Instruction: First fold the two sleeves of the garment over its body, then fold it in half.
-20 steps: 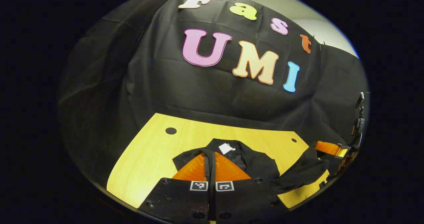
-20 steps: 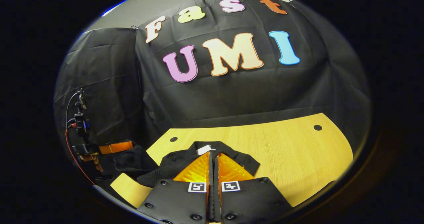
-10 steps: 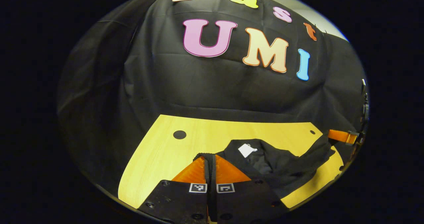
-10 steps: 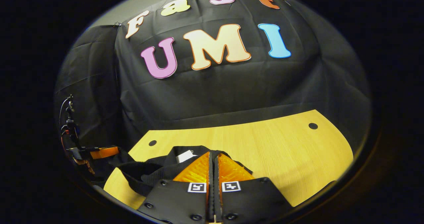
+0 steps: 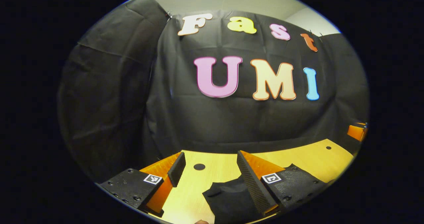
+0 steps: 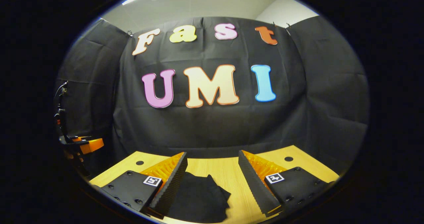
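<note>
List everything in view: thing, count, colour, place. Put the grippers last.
garment: one, black, lying folded on the table; in the right gripper view between that gripper's fingers, nearer the left one; in the left gripper view beside its right finger.
table: one, light wood, under the garment, with small dark round holes near its far corners.
booth wall: black cloth, behind the table.
room wall: pale, above the cloth.
left gripper: one, open, over the near edge of the table; also seen far left in the right gripper view.
right gripper: one, open, above the garment; a bit of it at the far right edge of the left gripper view.
</note>
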`<state>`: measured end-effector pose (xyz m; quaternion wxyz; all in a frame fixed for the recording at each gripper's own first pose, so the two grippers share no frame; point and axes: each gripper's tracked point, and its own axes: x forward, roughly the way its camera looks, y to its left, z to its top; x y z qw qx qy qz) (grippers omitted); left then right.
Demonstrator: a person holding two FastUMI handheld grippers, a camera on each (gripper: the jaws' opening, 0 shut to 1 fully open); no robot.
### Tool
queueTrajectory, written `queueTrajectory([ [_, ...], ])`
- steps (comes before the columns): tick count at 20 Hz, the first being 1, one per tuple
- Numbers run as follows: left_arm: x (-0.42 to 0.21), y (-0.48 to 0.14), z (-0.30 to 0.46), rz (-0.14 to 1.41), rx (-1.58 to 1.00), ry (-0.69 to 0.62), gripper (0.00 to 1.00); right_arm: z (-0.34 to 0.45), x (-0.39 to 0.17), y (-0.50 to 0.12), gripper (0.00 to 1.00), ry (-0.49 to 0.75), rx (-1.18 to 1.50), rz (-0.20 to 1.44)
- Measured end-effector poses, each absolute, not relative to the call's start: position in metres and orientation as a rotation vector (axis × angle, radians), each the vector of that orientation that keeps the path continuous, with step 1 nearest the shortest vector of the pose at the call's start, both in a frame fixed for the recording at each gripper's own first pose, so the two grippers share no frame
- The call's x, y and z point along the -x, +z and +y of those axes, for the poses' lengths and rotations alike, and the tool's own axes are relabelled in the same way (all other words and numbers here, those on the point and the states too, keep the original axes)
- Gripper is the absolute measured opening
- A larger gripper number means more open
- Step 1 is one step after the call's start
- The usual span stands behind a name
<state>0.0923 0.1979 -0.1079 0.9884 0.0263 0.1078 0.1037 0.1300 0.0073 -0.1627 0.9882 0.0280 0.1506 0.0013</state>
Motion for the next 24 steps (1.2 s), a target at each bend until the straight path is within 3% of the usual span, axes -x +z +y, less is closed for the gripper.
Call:
queueTrajectory([
  [4, -0.048, -0.070, 0.184, 0.153, -0.086, 0.222, 0.93, 0.001, -0.087, -0.137, 1.00, 0.023, -0.062, 0.239],
  [5, -0.036, -0.060, 0.181, 0.137, -0.090, 0.230, 0.93, 0.000, -0.075, -0.131, 0.94, 0.028, -0.068, 0.227],
  [7, -0.011, -0.043, 0.175, 0.101, -0.101, 0.238, 0.93, 0.001, -0.049, -0.121, 0.97, 0.041, -0.079, 0.206],
  [8, 0.003, -0.037, 0.172, 0.093, -0.112, 0.243, 0.93, 0.002, -0.035, -0.118, 0.94, 0.050, -0.083, 0.198],
  [9, 0.016, -0.030, 0.169, 0.084, -0.121, 0.248, 0.93, 0.003, -0.022, -0.115, 1.00, 0.060, -0.083, 0.193],
  [15, 0.079, -0.006, 0.147, 0.061, -0.089, 0.237, 0.92, 0.009, 0.055, -0.092, 0.94, 0.100, -0.085, 0.165],
  [24, 0.108, 0.029, 0.116, 0.006, -0.100, 0.200, 0.92, 0.001, 0.108, -0.061, 0.95, 0.095, -0.079, 0.089],
])
